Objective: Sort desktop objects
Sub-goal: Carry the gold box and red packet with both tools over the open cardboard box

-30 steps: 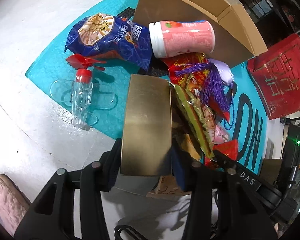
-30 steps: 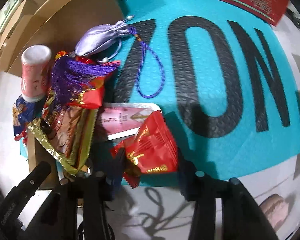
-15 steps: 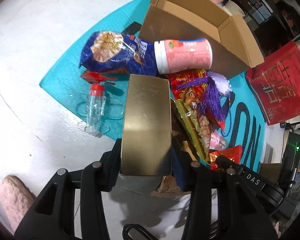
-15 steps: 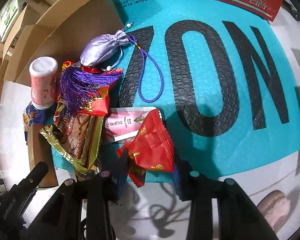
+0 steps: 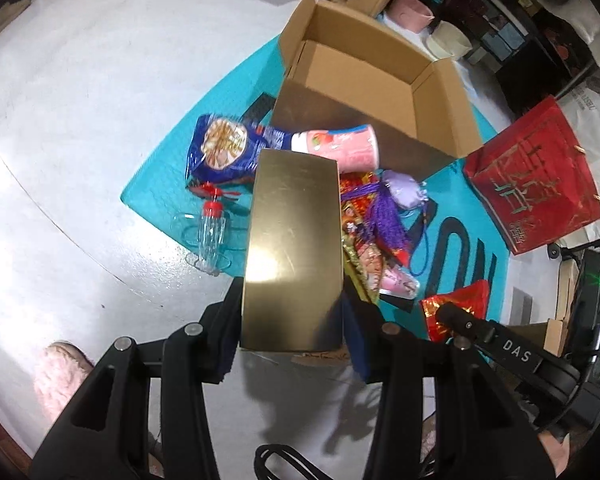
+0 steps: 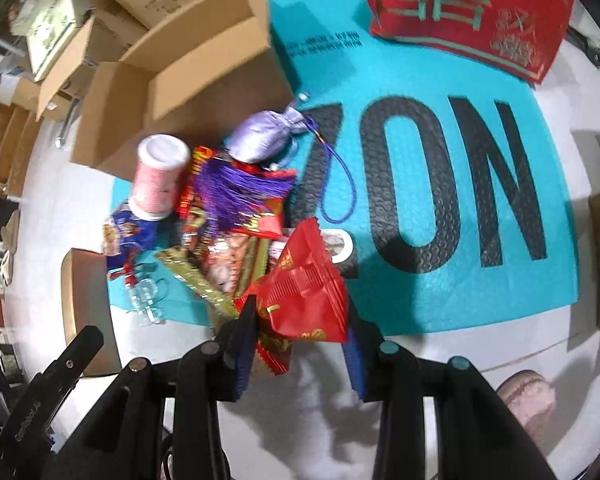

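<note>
We have the gold box (image 5: 294, 252) clamped between the fingers of our left gripper (image 5: 292, 336), lifted above the pile, its long face toward the camera. Beyond it, on the teal mat (image 5: 168, 184), lie the blue snack bag (image 5: 224, 150) and the pink canister (image 5: 340, 146) on its side, close against the near wall of the open cardboard box (image 5: 364, 76). Left of the gold box lies a clear bottle with a red cap (image 5: 212, 228). Our right gripper (image 6: 300, 344) pinches the red packet (image 6: 304, 292) by its near end, raised off the mat. Farther left sit the purple tassel (image 6: 236, 188) and the lilac pouch (image 6: 260, 140); far right lies a red gift bag (image 6: 468, 8).
</note>
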`<state>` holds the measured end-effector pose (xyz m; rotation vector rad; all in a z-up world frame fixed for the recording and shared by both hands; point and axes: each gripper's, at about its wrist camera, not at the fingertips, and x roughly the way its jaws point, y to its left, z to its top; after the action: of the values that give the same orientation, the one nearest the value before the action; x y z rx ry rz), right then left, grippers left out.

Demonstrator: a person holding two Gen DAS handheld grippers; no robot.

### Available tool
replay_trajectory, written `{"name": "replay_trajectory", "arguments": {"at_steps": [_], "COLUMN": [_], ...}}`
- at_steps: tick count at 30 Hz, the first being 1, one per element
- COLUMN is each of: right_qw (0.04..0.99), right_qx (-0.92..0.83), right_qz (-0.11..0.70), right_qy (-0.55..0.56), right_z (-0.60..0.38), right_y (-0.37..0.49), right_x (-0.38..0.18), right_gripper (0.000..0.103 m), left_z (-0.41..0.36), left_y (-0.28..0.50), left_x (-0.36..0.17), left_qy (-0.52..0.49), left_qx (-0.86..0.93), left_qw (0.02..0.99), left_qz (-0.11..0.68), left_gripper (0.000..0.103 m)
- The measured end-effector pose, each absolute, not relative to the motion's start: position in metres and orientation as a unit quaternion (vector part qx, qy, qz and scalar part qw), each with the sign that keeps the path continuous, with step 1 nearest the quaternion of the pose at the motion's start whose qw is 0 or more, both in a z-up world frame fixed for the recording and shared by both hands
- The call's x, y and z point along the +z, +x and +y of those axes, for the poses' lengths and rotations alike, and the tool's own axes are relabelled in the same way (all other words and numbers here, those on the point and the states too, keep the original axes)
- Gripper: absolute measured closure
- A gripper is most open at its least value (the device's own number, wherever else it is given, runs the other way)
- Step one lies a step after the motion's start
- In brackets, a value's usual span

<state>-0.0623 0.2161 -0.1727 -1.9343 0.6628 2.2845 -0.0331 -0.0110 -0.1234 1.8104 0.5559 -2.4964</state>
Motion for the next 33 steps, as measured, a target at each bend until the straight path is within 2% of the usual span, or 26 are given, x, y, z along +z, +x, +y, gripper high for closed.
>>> {"name": "replay_trajectory", "arguments": {"at_steps": [14, 33], "right_qw": [0.0, -0.038], "right_qx": [0.787, 0.82], "right_qz": [0.189, 0.16], "right_qy": [-0.588, -0.548], "right_z": [0.23, 0.234], "right_y": [-0.07, -0.178], "right_x": [-0.107, -0.092], "right_gripper": [0.064, 0.064], "left_z": [-0.005, 0.015], "left_y": [-0.057, -0.165], "left_x": [-0.08, -0.079], "left_qy": [0.546, 0.505], "left_qx": [-0.826, -0.857], "left_qw": [-0.022, -0.074], "left_qz": [0.135, 0.078], "left_gripper": [0.06, 0.06]}}
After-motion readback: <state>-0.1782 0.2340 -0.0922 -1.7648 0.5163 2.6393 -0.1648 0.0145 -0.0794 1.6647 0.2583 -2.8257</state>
